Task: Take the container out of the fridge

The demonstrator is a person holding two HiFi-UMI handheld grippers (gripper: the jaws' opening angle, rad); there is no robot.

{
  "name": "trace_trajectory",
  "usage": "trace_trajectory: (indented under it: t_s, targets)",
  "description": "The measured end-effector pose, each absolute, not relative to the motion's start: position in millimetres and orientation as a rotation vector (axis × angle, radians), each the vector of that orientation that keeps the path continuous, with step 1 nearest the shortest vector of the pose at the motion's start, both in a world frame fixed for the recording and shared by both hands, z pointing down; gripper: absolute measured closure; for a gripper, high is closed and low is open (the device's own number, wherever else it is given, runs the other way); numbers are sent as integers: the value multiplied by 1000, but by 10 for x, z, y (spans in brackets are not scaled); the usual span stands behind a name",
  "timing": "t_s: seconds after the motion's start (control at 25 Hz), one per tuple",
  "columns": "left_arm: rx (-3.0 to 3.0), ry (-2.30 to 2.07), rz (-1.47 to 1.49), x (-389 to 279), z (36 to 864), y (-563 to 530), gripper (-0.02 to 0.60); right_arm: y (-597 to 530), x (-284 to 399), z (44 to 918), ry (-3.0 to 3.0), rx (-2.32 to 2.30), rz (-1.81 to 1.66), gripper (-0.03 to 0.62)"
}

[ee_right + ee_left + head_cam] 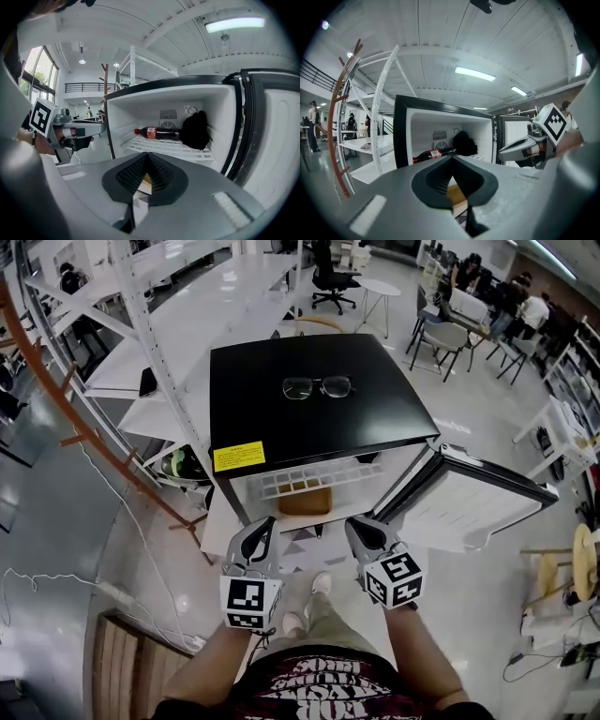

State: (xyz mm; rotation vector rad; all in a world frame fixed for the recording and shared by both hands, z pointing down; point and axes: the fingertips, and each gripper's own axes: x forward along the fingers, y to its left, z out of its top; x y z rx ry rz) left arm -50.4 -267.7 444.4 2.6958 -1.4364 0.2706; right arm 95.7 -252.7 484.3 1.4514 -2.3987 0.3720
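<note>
While both pairs of jaws sit closed on nothing, the left gripper [264, 524] and right gripper [357, 525] hover at the front edge of the open fridge [375, 418]; under its wire shelf [309, 481] sits what seems a tan container [305, 502].

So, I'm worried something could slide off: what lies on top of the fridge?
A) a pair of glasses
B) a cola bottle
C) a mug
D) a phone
A: the glasses rest on the fridge's black top; the cola bottle lies inside on the shelf.
</note>
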Motion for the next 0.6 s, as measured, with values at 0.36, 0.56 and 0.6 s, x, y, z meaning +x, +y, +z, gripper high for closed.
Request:
trace_trajectory:
  t_s: [0.36, 0.56, 0.6]
  targets:
    - [2681, -1441, 296, -465, 4561, -2773, 581, -2774, 999, 5186, -2366, 1429, 471, 566]
    - [2680, -1457, 287, -444, 4544, -2837, 581, -2900, 1018, 5365, -2347, 1412, 519, 557]
    - [2681, -1457, 288, -436, 4549, -2848, 581, -2930, 1019, 5406, -2343, 1409, 532, 549]
